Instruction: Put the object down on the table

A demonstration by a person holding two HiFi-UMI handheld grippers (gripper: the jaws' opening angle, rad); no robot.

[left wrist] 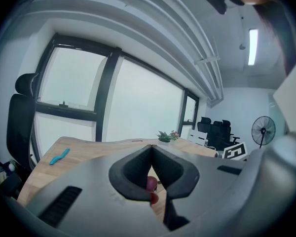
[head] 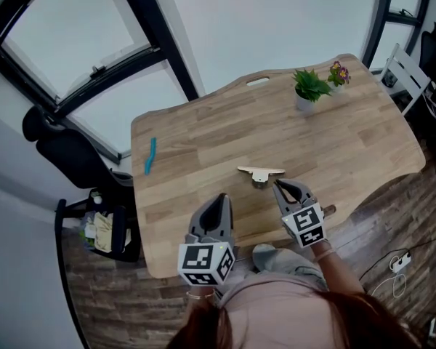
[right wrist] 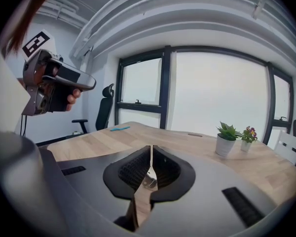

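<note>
Right gripper (head: pixel 279 187), closed on nothing, sits lower centre in the head view, just short of the object (head: pixel 260 171), a pale flat bar on a metal stub lying on the table (head: pixel 203 144). In the left gripper view my left gripper (left wrist: pixel 151 154) is closed too. In the right gripper view only metal glints through my slit, and I judge the object light, stiff and thin, best pinched at the bar's middle.

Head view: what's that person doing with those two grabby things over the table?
A person holds a gripper in each hand over the wooden table. The right gripper is closed and seems to pinch a small wood-and-metal tool near the table's middle. The left gripper is shut too, beside it, on nothing I can make out. A blue strip and two potted plants sit farther off.
</note>
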